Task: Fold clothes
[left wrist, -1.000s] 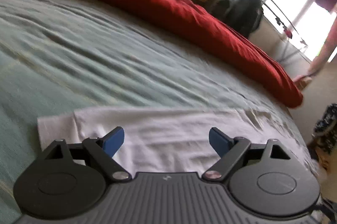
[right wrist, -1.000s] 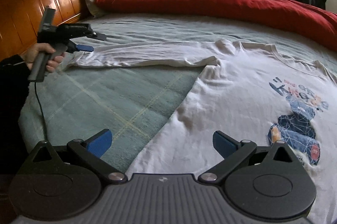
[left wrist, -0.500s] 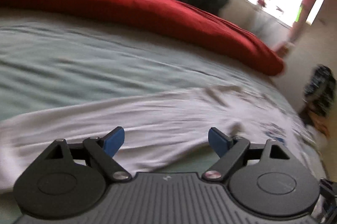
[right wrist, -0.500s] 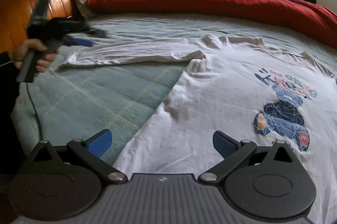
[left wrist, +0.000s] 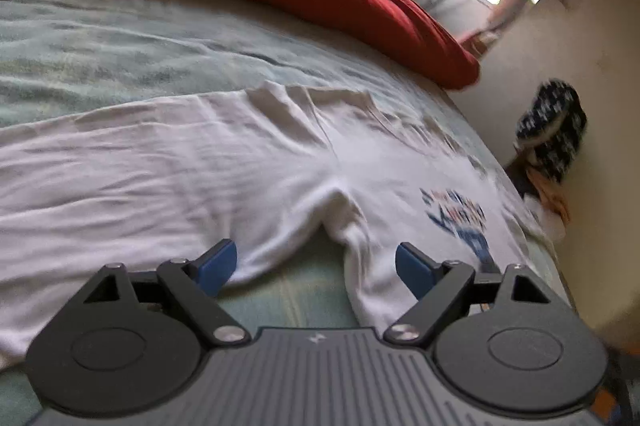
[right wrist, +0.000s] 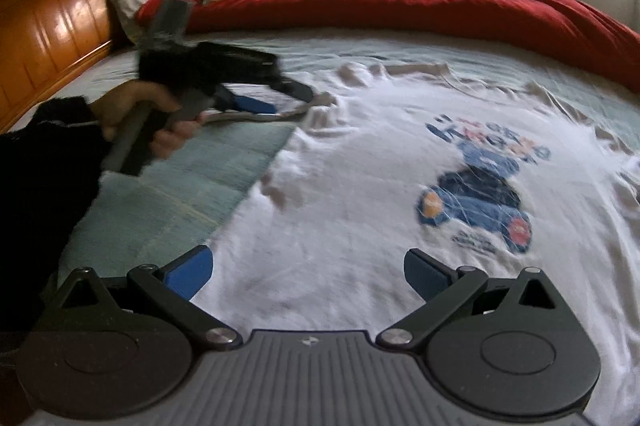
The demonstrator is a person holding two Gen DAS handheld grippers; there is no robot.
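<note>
Bed (right wrist: 224, 201): pale green woven sheet with faint check lines, matte and slightly rumpled; it carries the garment and runs ahead of both grippers to a glossy wooden headboard (right wrist: 52, 25).
Duvet (right wrist: 400, 1): red, thick and soft, bunched in a long ridge well beyond both grippers; not part of my work.
T-shirt (right wrist: 360, 185): white thin cotton knit, lying face up and spread on the bed directly ahead of my right gripper, blue bear print uppermost; creased around collar and shoulder. One sleeve (left wrist: 120, 177) stretches away flat to the left of my left gripper.
Step in hand: I judge this the opening of the fold, sleeve not yet turned in, body not yet doubled.
Left gripper (left wrist: 316, 268): blue pads standing wide, nothing between them; poised just above the armpit where sleeve meets body.
Right gripper (right wrist: 308, 272): pads equally wide apart, empty, over the shirt's lower body near the side edge.
Next move: I expect to pinch the cloth at the sleeve seam and carry it inward; thin knit will drag and wrinkle, so a clean pinch of one layer is needed.
</note>
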